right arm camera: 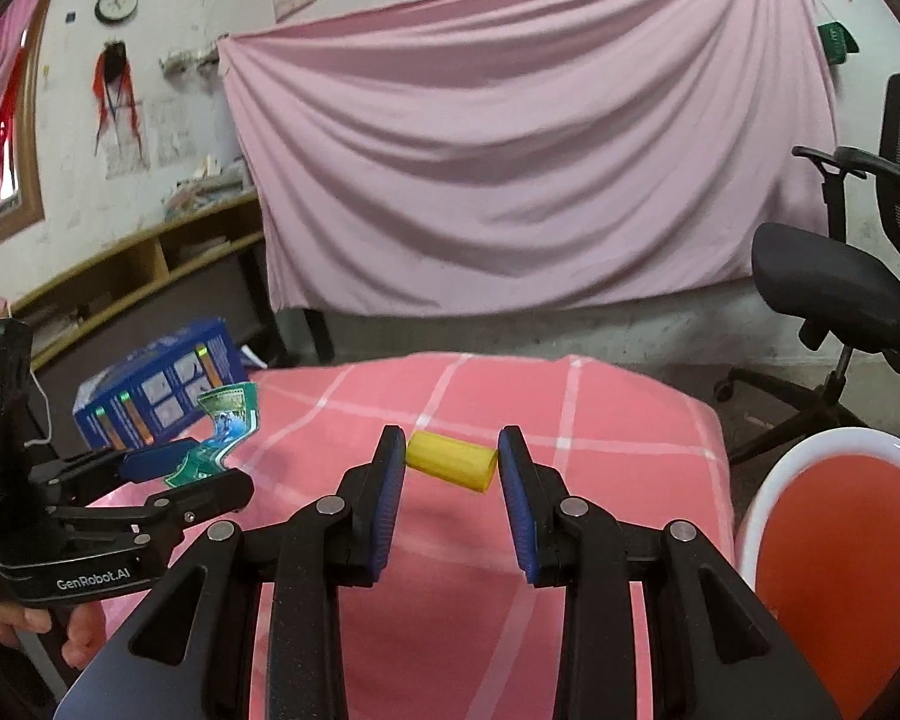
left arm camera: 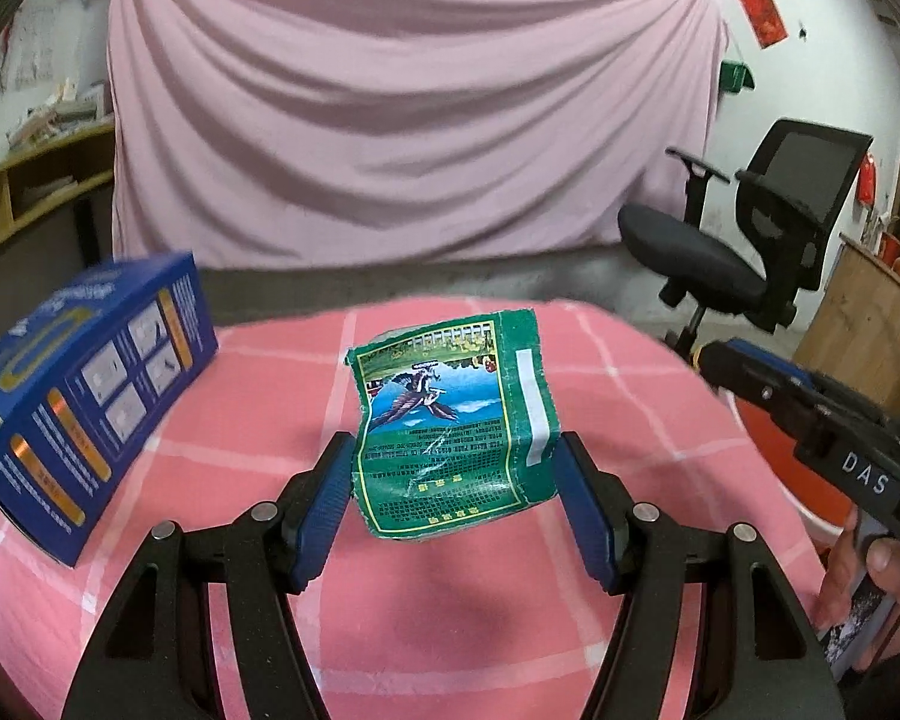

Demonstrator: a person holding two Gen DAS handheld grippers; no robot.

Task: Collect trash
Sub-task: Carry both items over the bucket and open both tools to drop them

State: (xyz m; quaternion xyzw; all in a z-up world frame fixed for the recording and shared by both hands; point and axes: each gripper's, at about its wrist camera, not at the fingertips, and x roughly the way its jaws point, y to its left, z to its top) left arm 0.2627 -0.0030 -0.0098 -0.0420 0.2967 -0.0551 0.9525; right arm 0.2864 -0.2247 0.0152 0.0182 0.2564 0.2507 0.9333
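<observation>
My left gripper is shut on a crumpled green packet with a bird picture, held above the pink checked tablecloth. The same green packet shows in the right wrist view between the left gripper's blue pads. My right gripper is shut on a small yellow cylinder, gripped at its two ends and lifted over the tablecloth. The right gripper enters the left wrist view from the right edge, with a hand below it.
A blue carton stands at the table's left side. An orange bin with a white rim sits low at the right of the table. A black office chair stands behind it. A pink sheet hangs across the back wall.
</observation>
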